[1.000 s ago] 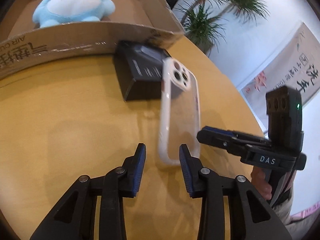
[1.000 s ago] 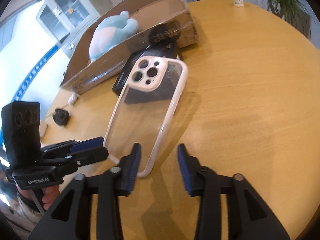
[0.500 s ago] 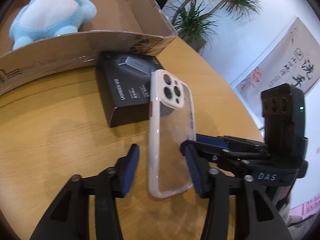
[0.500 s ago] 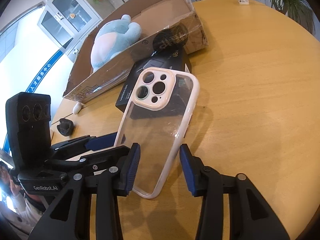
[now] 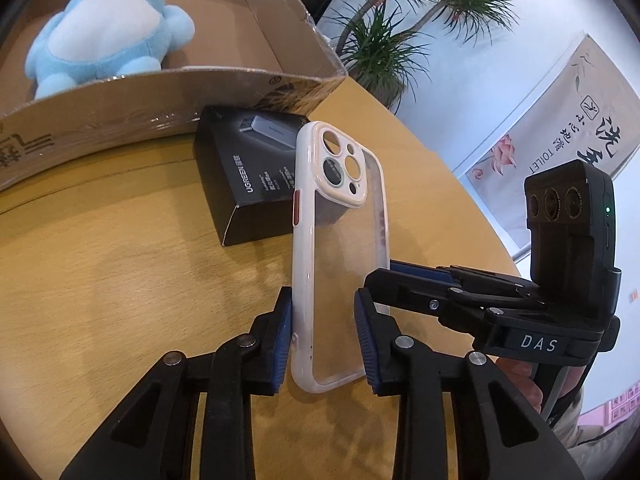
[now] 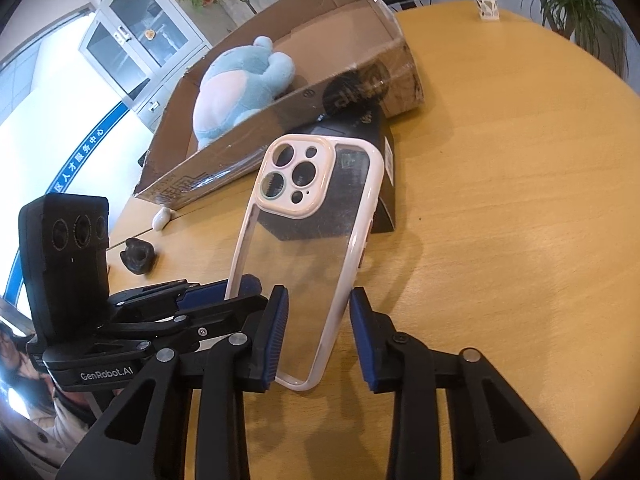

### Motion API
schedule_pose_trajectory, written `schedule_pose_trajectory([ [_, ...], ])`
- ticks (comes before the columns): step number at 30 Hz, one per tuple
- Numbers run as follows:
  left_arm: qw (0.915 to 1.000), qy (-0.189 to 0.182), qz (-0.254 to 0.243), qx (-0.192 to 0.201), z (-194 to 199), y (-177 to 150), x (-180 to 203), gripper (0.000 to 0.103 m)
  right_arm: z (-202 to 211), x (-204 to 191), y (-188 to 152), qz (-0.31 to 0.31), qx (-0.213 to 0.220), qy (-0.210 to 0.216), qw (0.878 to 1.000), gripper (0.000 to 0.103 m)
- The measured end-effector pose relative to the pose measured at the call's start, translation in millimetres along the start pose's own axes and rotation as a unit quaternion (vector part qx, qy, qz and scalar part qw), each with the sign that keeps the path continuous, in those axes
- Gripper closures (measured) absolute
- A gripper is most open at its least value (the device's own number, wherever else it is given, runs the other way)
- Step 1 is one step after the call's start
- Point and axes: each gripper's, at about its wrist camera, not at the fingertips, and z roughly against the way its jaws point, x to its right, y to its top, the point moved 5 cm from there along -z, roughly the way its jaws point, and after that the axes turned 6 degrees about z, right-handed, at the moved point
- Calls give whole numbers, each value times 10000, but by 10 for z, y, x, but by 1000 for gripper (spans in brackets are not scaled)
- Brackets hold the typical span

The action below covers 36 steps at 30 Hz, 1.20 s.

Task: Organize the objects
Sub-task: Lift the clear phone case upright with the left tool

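A clear phone case with a cream rim (image 5: 340, 264) stands on its bottom end on the wooden table, tilted. It also shows in the right wrist view (image 6: 308, 240). My left gripper (image 5: 324, 344) has its jaws around the case's lower part, left pad touching the rim, right pad a little off it. My right gripper (image 6: 318, 336) is open around the case's lower edge from the other side. A black Ugreen box (image 5: 256, 176) lies behind the case. A blue plush toy (image 5: 108, 40) lies in the cardboard box (image 5: 160, 96).
A small black object (image 6: 138, 256) and a white pebble-like thing (image 6: 161, 218) lie on the table (image 6: 500, 200) left of the cardboard box. A paper cup (image 6: 486, 4) stands at the far edge. Potted plants (image 5: 400, 32) stand beyond the table.
My left gripper has moved in around the case and narrowed its jaws onto it. The case has turned more upright. My right gripper's jaws now stand off the case's sides.
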Motion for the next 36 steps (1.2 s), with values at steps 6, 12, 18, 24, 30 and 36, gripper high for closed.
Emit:
schedule_pose_trajectory([
  [6,9999,-35,-50,108,125,13,13,75,87,-100,-1,85,97,-1,9999,74],
  [12,9997,-47,-114,204,248,38,44,75,178,-185,11,204,191,-19,9996,74],
  [18,9995,-41,-140,285,324,66,70,75,234,-250,36,294,254,-22,9992,74],
  [24,9994,-22,-154,318,363,65,121,75,249,-295,64,351,272,-44,9990,74],
  [30,9993,-18,-173,341,378,93,132,75,253,-304,81,383,282,-58,9989,74],
  [36,9992,-30,-164,367,395,110,136,75,267,-322,112,426,294,-72,9986,74],
])
